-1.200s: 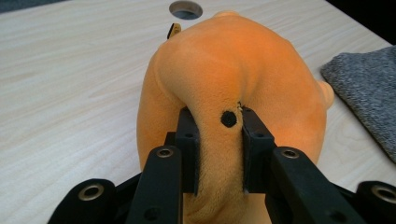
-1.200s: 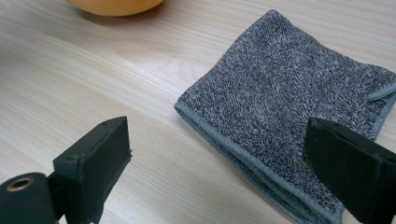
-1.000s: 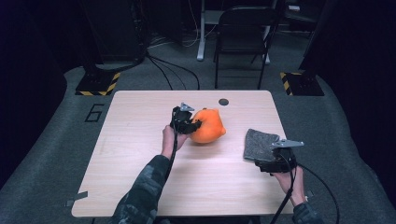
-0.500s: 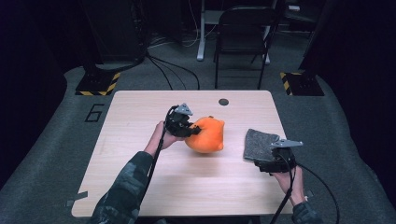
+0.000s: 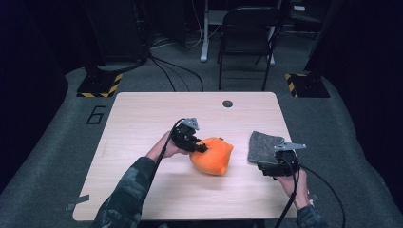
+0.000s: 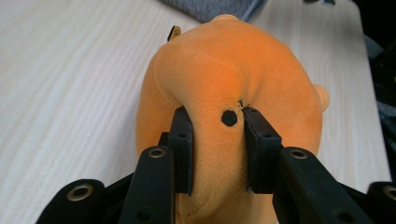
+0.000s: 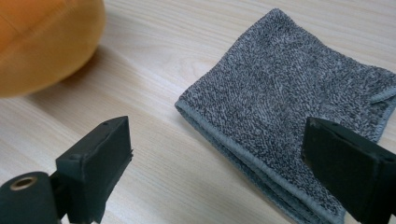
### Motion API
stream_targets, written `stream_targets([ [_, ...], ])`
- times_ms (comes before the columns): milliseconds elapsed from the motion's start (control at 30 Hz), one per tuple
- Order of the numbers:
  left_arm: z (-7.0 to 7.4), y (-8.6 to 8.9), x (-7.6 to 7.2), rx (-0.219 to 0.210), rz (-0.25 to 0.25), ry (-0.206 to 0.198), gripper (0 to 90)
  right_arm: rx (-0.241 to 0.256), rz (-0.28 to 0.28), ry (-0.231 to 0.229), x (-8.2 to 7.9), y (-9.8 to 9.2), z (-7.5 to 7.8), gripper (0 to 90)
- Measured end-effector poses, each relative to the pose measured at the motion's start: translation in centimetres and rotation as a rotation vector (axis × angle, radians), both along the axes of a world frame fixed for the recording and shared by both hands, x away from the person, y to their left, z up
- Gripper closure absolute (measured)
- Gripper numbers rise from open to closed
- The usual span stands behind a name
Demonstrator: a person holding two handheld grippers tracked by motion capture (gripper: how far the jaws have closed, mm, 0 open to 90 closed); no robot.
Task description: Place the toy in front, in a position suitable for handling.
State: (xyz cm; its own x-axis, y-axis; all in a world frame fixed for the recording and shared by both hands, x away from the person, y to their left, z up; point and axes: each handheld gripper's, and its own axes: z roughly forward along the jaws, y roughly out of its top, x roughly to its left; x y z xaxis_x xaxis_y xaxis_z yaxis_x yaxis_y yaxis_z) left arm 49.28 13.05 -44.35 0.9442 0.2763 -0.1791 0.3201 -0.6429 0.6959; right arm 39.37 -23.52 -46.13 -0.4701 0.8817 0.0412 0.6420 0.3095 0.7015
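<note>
Left gripper (image 6: 212,154) pinching an orange plush toy (image 5: 212,156) at mid-table, right gripper (image 7: 219,158) gaping over a folded grey towel (image 7: 289,121).

In the high view the plush toy lies just below the centre of the frame on the light wooden table (image 5: 142,118), with the left gripper (image 5: 199,146) pressed into its upper left side. The left gripper view shows both black jaws squeezing a fold of the orange fabric, a small black dot, perhaps an eye, sitting between them. The towel (image 5: 264,147) lies at centre right of the high view, near the toy but apart from it. The right gripper (image 5: 278,160) rests at the towel's lower edge; in its own view the jaws stand wide apart and hold nothing, the towel filling the upper right and the toy's edge the upper left corner.
</note>
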Motion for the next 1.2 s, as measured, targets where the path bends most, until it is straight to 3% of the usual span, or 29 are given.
stream_targets([
  [133,-0.8,0.5,0.4,-0.023,-0.004,0.035,60.3,-0.008,0.021,-0.007,0.1,0.1,-0.1,8.1],
  [300,-0.5,0.9,0.4,-0.030,0.048,0.044,32.3,-0.001,0.025,0.009,0.2,0.5,-0.2,8.2],
  [333,-0.3,1.1,0.3,-0.062,0.065,0.046,32.3,-0.007,0.036,-0.004,0.3,0.6,-0.1,8.4],
  [367,-0.1,1.3,0.2,-0.071,0.080,0.044,25.5,-0.006,0.048,-0.008,0.3,0.8,0.1,8.5],
  [400,0.2,1.6,0.0,-0.102,0.090,0.050,25.5,-0.006,0.048,-0.008,0.3,0.8,0.1,8.5],
  [433,0.5,2.0,-0.3,-0.130,0.114,0.042,19.9,0.003,0.061,-0.021,0.4,1.2,0.6,8.6],
  [500,1.0,2.7,-1.3,-0.150,0.177,0.023,16.2,0.010,0.081,-0.040,0.5,1.6,1.1,8.6],
  [600,1.1,3.0,-2.3,-0.155,0.220,0.014,14.8,0.012,0.102,-0.051,0.6,2.3,1.7,8.5],
  [700,0.9,3.3,-4.4,-0.140,0.350,-0.019,15.2,0.024,0.148,-0.070,1.1,3.8,2.5,8.5],
  [767,0.8,3.4,-4.9,-0.162,0.368,-0.010,15.0,0.026,0.159,-0.064,1.3,4.2,2.6,8.7],
  [800,0.6,3.4,-5.5,-0.159,0.421,-0.027,15.2,0.027,0.183,-0.066,1.7,5.0,2.6,8.9],
  [833,0.6,3.4,-5.5,-0.159,0.421,-0.027,15.5,0.031,0.188,-0.065,2.0,5.4,2.5,9.0],
  [867,0.2,3.2,-6.0,-0.145,0.473,-0.036,15.5,0.032,0.197,-0.060,2.2,5.8,2.5,9.3],
  [1200,-2.5,2.7,-6.0,-0.144,0.520,0.036,20.4,0.049,0.294,-0.027,4.6,8.9,1.8,15.2],
])
